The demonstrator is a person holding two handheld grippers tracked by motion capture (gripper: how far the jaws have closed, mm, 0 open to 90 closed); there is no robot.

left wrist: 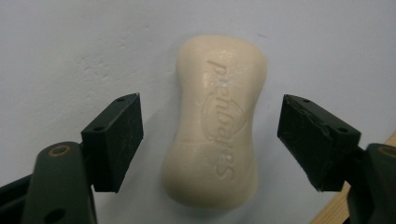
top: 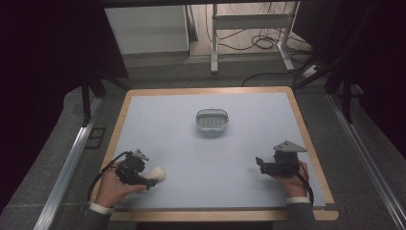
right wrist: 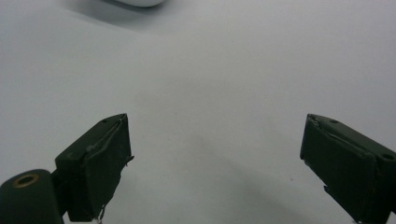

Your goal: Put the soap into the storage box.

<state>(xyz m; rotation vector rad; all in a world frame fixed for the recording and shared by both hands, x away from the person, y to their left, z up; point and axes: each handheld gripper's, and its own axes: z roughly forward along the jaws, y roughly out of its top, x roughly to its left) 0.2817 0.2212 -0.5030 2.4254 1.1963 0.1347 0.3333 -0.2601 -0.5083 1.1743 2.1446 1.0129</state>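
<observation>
**Soap between spread jaws**

At the table's [top: 210, 100] near left, the left gripper [left wrist: 210, 135] straddles a cream bar of soap [left wrist: 217, 126] lying flat; both pads stand clear of it. A soap dish [top: 212, 120] sits mid-table. On the right, the right gripper [right wrist: 215, 154] hovers, jaws spread, holding nothing.

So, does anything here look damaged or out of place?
Slightly. The pad on one of the right tongs' fingers looks frayed, its edge peeling. The soap bar lies intact on the table, and the soap dish sits upright.
</observation>
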